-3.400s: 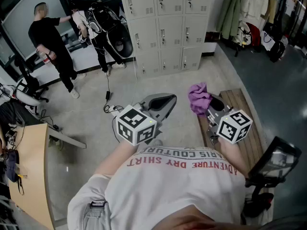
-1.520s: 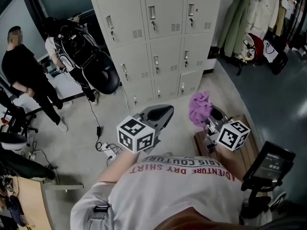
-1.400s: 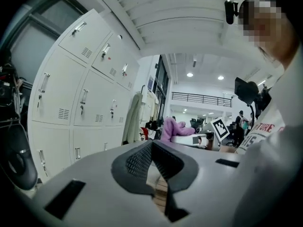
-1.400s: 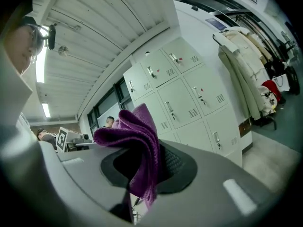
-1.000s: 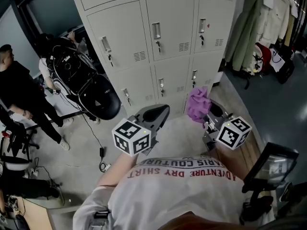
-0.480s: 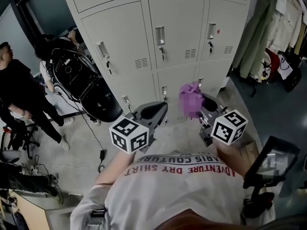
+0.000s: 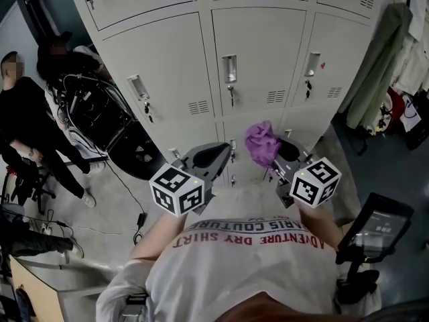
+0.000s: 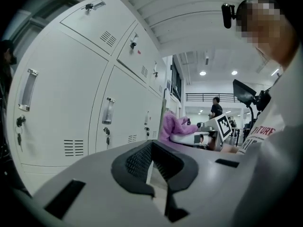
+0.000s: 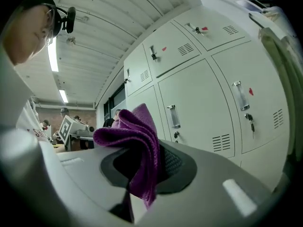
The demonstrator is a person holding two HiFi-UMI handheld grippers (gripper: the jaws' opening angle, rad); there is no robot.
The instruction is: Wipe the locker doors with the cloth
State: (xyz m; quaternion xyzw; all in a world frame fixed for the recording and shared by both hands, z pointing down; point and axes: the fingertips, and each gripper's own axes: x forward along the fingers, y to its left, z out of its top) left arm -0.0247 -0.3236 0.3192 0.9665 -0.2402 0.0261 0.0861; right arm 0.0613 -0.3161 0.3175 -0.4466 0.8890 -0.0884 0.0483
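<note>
Grey locker doors fill the top of the head view, each with a handle and a keyed lock. My right gripper is shut on a crumpled purple cloth, held up in front of the lower middle door, a short way off it. In the right gripper view the cloth bulges out between the pads of the right gripper, with the doors beyond. My left gripper is beside it, shut and holding nothing. In the left gripper view that gripper faces the doors.
Two people stand at the left beside a black bag and gear. Cables lie on the floor. Coats hang to the right of the lockers. A black screen on a stand is at my lower right.
The lockers have come much closer and now fill the top of the view. Both grippers have stayed level in front of me, and the cloth is still in the right one.
</note>
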